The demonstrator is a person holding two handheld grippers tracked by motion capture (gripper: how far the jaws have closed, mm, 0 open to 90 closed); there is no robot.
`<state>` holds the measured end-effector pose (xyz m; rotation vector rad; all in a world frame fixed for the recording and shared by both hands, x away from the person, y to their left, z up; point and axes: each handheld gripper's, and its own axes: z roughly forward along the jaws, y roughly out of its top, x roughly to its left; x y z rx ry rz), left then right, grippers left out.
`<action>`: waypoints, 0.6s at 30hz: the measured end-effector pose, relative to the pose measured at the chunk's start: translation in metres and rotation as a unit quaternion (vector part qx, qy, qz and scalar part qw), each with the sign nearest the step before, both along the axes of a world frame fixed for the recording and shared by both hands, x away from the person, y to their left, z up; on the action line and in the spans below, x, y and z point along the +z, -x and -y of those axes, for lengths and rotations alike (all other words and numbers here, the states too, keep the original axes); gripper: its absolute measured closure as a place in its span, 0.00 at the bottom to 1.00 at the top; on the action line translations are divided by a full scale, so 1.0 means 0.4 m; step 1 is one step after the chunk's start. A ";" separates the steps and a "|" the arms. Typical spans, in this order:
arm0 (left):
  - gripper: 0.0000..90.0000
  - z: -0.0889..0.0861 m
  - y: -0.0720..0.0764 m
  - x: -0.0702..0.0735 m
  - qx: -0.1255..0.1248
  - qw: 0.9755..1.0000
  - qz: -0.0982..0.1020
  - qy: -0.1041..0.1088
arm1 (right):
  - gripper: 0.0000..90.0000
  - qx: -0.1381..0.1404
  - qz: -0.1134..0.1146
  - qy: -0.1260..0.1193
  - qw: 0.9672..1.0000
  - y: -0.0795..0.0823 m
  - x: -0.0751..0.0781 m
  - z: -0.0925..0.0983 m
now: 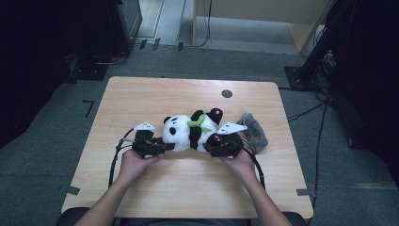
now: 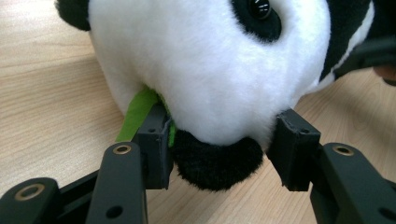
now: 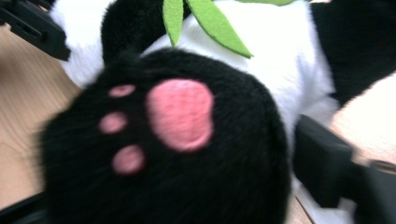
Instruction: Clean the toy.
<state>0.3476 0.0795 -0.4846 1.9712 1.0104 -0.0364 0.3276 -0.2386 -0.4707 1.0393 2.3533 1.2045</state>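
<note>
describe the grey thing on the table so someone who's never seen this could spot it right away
Start at the light wooden table and find the black-and-white plush panda lying near its middle between the two grippers. Just past the panda's feet, toward the table's right edge, lies a small crumpled grey cloth. It is the one soft, plain grey item there, unlike the panda with its green leaf.

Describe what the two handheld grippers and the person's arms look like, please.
Both the left gripper and the right gripper are black, each topped by a pale grey three-cornered plate. A black cable loops back from each toward the person. In the left gripper view, the black jaws carry brass-coloured rivets and end in blocky rectangular pads. The forearms are bare, with no sleeves in sight.
</note>
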 end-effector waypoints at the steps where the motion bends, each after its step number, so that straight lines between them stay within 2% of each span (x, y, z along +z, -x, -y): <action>1: 0.47 0.004 0.000 0.004 -0.001 1.000 0.001 -0.004 | 0.45 -0.003 -0.007 -0.004 1.000 -0.001 0.008 0.003; 4: 0.36 0.014 0.003 0.015 -0.017 1.000 0.021 -0.014 | 0.50 -0.015 -0.004 -0.012 1.000 0.001 0.038 0.010; 5: 0.34 0.013 0.005 0.022 -0.023 0.999 0.037 -0.010 | 0.51 -0.020 -0.003 -0.020 1.000 0.001 0.051 0.017; 8: 0.30 -0.001 0.010 0.042 -0.033 0.997 0.070 0.010 | 0.52 -0.034 -0.014 -0.049 0.998 -0.003 0.084 0.041; 12: 0.31 -0.026 0.022 0.058 -0.055 0.992 0.111 0.018 | 0.52 -0.042 -0.032 -0.071 0.996 -0.002 0.118 0.071; 16: 0.31 -0.040 0.029 0.064 -0.079 0.987 0.136 0.039 | 0.52 -0.042 -0.041 -0.080 0.995 0.010 0.144 0.091; 18: 0.31 -0.040 0.032 0.062 -0.090 0.984 0.148 0.039 | 0.52 -0.044 -0.049 -0.097 0.993 0.015 0.152 0.099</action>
